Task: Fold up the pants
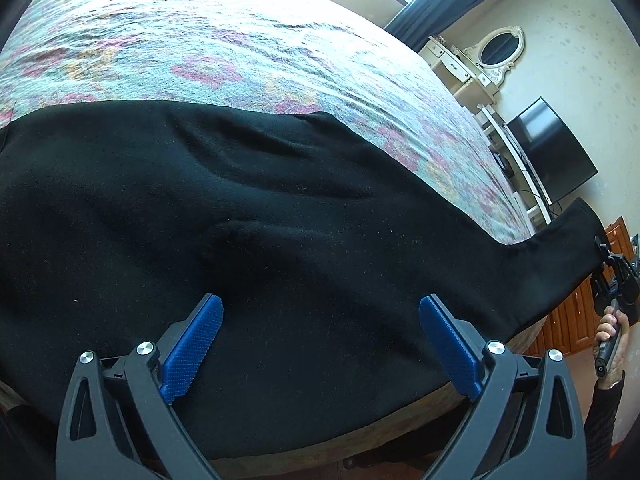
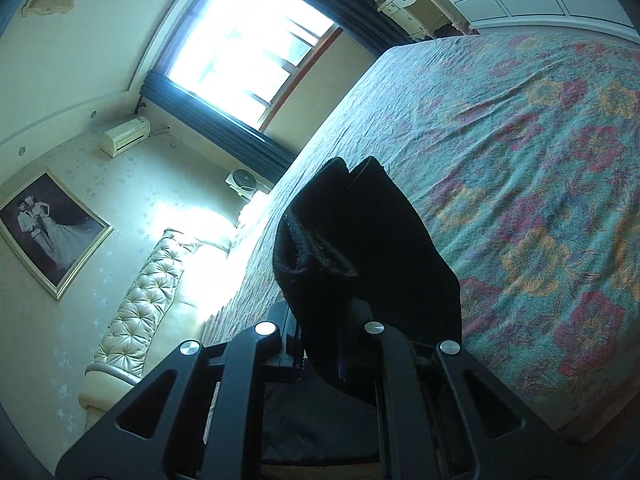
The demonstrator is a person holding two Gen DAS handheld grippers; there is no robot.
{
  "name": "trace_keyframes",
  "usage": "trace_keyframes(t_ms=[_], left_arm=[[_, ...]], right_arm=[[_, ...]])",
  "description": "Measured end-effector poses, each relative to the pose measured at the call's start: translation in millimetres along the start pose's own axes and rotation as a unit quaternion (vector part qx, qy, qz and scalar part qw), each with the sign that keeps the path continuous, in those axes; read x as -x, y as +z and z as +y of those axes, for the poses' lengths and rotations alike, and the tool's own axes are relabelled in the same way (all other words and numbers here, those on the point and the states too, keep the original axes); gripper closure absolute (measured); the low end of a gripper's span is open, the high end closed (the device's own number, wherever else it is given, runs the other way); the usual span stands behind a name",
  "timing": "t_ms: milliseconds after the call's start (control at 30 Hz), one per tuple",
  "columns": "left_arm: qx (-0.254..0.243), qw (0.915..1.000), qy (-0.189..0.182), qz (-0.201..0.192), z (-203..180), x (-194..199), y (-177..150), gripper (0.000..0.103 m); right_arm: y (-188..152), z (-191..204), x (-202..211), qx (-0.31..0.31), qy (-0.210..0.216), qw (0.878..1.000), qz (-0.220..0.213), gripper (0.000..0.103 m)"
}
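Note:
Black pants point(image 1: 248, 216) lie spread across the near edge of a bed with a floral cover point(image 1: 224, 52). My left gripper point(image 1: 320, 320) is open, its blue pads point(image 1: 192, 352) wide apart just above the dark fabric, holding nothing. My right gripper point(image 1: 612, 276) shows at the far right of the left wrist view, shut on the pant leg end and lifting it off the bed edge. In the right wrist view the leg cuffs point(image 2: 352, 248) stand bunched up between the fingers of my right gripper point(image 2: 340, 320), hiding the pads.
The bed cover point(image 2: 540, 160) stretches far to the right. A tufted headboard point(image 2: 140, 300) and a window point(image 2: 248, 44) are to the left. A dresser with mirror point(image 1: 480, 60), a TV point(image 1: 552, 148) and wooden drawers point(image 1: 576, 320) stand beyond the bed.

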State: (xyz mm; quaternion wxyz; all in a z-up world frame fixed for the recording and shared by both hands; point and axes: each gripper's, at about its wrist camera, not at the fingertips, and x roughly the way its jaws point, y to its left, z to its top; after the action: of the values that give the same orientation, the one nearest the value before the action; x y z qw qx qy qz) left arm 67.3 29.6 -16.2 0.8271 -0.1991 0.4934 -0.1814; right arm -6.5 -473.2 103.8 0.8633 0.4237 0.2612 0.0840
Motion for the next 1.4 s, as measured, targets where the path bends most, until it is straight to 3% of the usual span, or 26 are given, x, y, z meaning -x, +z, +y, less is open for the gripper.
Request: trace_keyframes(t_ms=[267,633,833,1067,1100,1200,1400], left_arm=[[0.031,0.9992,-0.025,0.000,11,4,5,0.005],[0.031,0.9992,-0.027,0.000,11,6,5,0.005],[0.036,0.9988,-0.034,0.000,15,6,6,0.005],[0.036,0.9987,-0.035,0.000,16,7,6,0.005],[0.037,0.9987,-0.036,0.000,17,8,5,0.005],[0.038,0.9986,-0.038,0.001,18,8,6,0.005],[0.039,0.9985,-0.040,0.002,19,10,6,0.005]], right_arm=[[-39,48,-43,0.048,0.016,0.997,0.050,0.092],[-127,72,-134,0.042,0.035,0.987,0.149,0.092],[-178,75,-166,0.083,0.008,0.978,0.192,0.092],[-214,82,-177,0.196,-0.056,0.959,0.199,0.091],[-218,82,-177,0.211,-0.062,0.955,0.199,0.090],[-229,87,-177,0.231,-0.064,0.948,0.208,0.074],[-246,96,-172,0.232,-0.033,0.944,0.232,0.045]])
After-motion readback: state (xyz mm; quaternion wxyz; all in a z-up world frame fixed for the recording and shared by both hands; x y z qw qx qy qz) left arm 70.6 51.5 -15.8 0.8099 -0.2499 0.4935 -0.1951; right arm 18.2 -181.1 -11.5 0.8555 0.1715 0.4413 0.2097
